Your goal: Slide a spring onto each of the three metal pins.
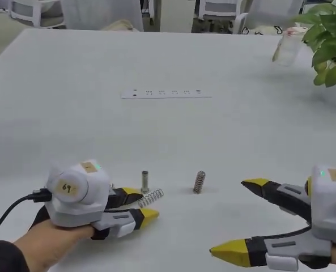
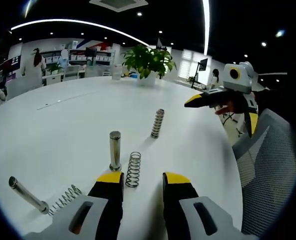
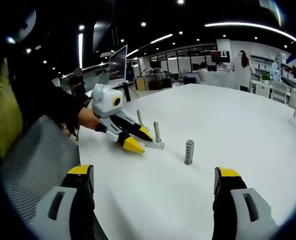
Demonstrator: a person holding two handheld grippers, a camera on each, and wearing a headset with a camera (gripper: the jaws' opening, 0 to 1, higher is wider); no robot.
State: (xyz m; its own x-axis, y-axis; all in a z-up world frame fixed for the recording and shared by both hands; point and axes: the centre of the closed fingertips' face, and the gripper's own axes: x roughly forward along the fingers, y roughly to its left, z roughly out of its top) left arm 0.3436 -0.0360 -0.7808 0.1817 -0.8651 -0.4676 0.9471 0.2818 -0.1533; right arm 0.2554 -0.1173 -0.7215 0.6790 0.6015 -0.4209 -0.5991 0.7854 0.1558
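A pin with a spring on it [image 1: 199,182] [image 2: 157,123] [image 3: 189,151] stands upright on the white table [image 1: 168,130]. Left of it is a bare upright pin [image 1: 144,181] [image 2: 115,150] [image 3: 157,131]. A loose spring [image 1: 151,197] [image 2: 133,170] [image 3: 154,145] lies by its base, just ahead of my open left gripper [image 1: 145,205] [image 2: 143,178] [image 3: 139,140], whose jaws hold nothing. Another bare pin [image 2: 28,195] [image 3: 139,118] has a second loose spring [image 2: 65,197] lying beside it. My right gripper [image 1: 238,215] [image 3: 154,172] [image 2: 222,111] hovers wide open and empty, to the right of the pins.
A white power strip [image 1: 166,93] lies mid-table. A clear bottle [image 1: 286,46] and a leafy plant [image 1: 329,39] stand at the far right. A mesh chair [image 2: 267,165] [image 3: 33,165] sits at the table's near edge. People and desks are far behind.
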